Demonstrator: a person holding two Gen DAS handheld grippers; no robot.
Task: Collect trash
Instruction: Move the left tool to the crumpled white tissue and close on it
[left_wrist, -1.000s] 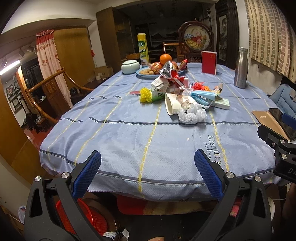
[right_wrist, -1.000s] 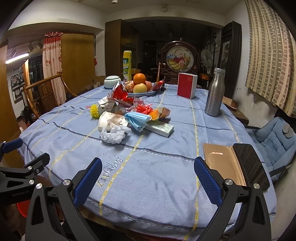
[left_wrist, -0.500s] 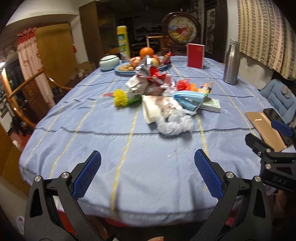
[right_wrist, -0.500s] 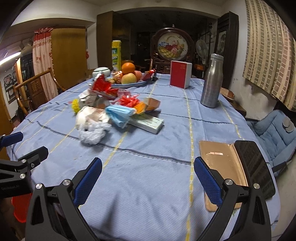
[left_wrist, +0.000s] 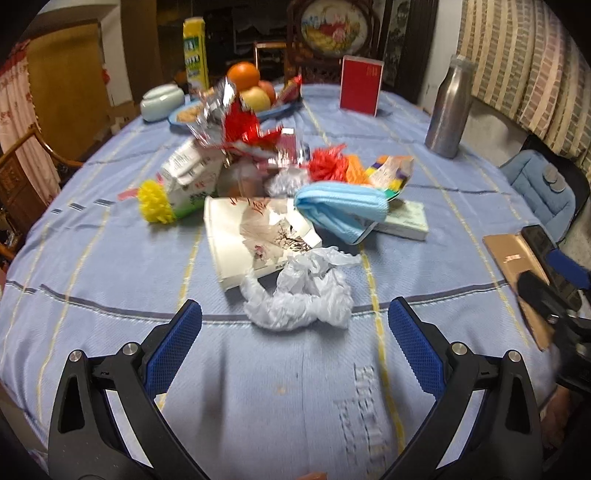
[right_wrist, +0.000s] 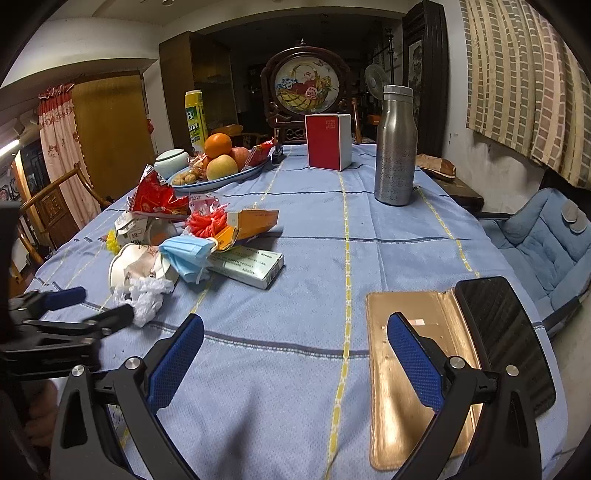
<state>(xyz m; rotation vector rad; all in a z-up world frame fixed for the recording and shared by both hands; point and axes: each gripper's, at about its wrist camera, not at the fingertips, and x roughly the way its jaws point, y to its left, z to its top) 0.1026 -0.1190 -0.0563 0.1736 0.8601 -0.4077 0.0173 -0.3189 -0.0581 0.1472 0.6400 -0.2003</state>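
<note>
A heap of trash lies mid-table on the blue cloth. Nearest is a crumpled white plastic bag (left_wrist: 301, 295) (right_wrist: 147, 295), then a flattened paper cup (left_wrist: 251, 236) (right_wrist: 136, 262), a blue face mask (left_wrist: 343, 210) (right_wrist: 188, 254), a green-white flat box (left_wrist: 404, 221) (right_wrist: 247, 266), a milk carton (left_wrist: 188, 173), a yellow tuft (left_wrist: 155, 203), red shreds (left_wrist: 325, 166) (right_wrist: 205, 223) and a red foil wrapper (left_wrist: 240, 125) (right_wrist: 155, 195). My left gripper (left_wrist: 295, 325) (right_wrist: 92, 306) is open just short of the bag. My right gripper (right_wrist: 295, 343) is open over bare cloth, its fingers (left_wrist: 569, 266) at the right edge.
A phone in a gold flip case (right_wrist: 443, 354) (left_wrist: 517, 258) lies by the right gripper. Further back stand a steel bottle (right_wrist: 395, 147), a red box (right_wrist: 327, 142), a fruit plate (right_wrist: 221, 177), a pale lidded jar (left_wrist: 162, 101) and a yellow-green can (left_wrist: 195, 55). A blue padded chair (right_wrist: 543, 236) is on the right.
Both grippers have moved forward over the table toward the trash heap. The crumpled bag now sits just ahead of the left fingers. Both stay open.
</note>
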